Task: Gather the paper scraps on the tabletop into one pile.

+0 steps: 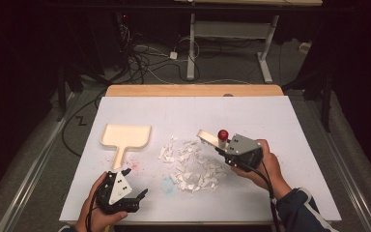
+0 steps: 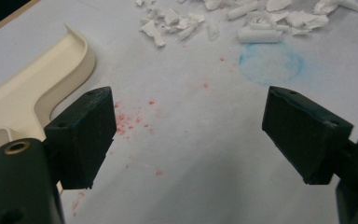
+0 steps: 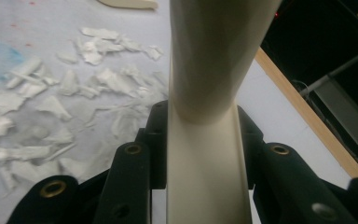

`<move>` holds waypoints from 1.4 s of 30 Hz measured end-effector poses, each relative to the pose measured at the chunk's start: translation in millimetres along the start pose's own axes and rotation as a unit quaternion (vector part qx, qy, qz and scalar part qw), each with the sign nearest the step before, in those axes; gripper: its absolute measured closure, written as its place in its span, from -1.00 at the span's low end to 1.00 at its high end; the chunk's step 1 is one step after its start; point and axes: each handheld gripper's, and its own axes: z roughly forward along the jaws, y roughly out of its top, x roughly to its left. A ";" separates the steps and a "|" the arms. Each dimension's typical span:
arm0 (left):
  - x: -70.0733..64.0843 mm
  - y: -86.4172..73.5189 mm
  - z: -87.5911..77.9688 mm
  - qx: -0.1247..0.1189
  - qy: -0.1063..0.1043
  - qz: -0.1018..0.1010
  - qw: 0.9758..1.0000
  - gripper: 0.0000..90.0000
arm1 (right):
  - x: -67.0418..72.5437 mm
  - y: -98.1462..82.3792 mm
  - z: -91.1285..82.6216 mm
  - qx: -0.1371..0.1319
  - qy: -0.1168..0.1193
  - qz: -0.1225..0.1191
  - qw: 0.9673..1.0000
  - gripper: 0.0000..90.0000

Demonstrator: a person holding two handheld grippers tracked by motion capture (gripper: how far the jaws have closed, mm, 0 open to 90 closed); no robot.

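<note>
A cream dustpan (image 1: 125, 135) lies flat on the white table, handle toward me; part of it shows at the left of the left gripper view (image 2: 23, 93). A heap of torn white paper scraps (image 1: 191, 166) (image 2: 261, 18) (image 3: 65, 93) covers the table's middle. My left gripper (image 1: 139, 199) (image 2: 186, 112) stands open just past the dustpan's handle end, nothing between its jaws. My right gripper (image 1: 218, 145) (image 3: 204, 121) is shut on a cream tool (image 1: 205, 137) (image 3: 205, 70), held above the heap's far right edge.
A blue smudge (image 1: 166, 183) (image 2: 270, 63) and red specks (image 1: 133, 164) (image 2: 130, 121) mark the white sheet between dustpan and scraps. A wooden strip (image 1: 193, 90) edges the table's back. Cables and a desk frame (image 1: 232, 43) lie on the floor beyond.
</note>
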 end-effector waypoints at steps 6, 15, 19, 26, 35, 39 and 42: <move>1.1 0.2 0.8 -0.001 -0.001 -0.003 1.000 -0.63 | -21.2 -2.0 31.2 0.017 -0.014 0.025 0.999 0.51; 2.4 -1.0 1.9 0.001 -0.006 -0.003 1.000 -0.63 | -36.8 -4.4 89.1 0.071 -0.033 0.021 0.997 0.51; 2.9 -2.3 1.6 0.001 -0.007 -0.005 1.000 -0.63 | -30.1 -4.2 98.6 0.068 -0.001 0.014 0.998 0.51; 2.0 -1.9 1.1 0.002 -0.007 -0.005 1.000 -0.63 | -11.6 -4.9 88.2 0.065 0.075 -0.027 0.995 0.45; 1.2 -0.7 0.1 0.004 -0.005 -0.001 1.000 -0.63 | -3.9 -7.0 44.1 0.024 0.143 -0.053 0.988 0.50; 2.3 -0.1 -0.8 0.001 -0.003 -0.004 1.000 -0.63 | -12.8 -4.9 34.7 0.009 0.123 -0.045 0.991 0.51; 3.1 0.1 -0.9 -0.001 -0.003 -0.005 1.000 -0.63 | -22.9 -1.2 34.8 -0.003 0.115 -0.030 0.993 0.51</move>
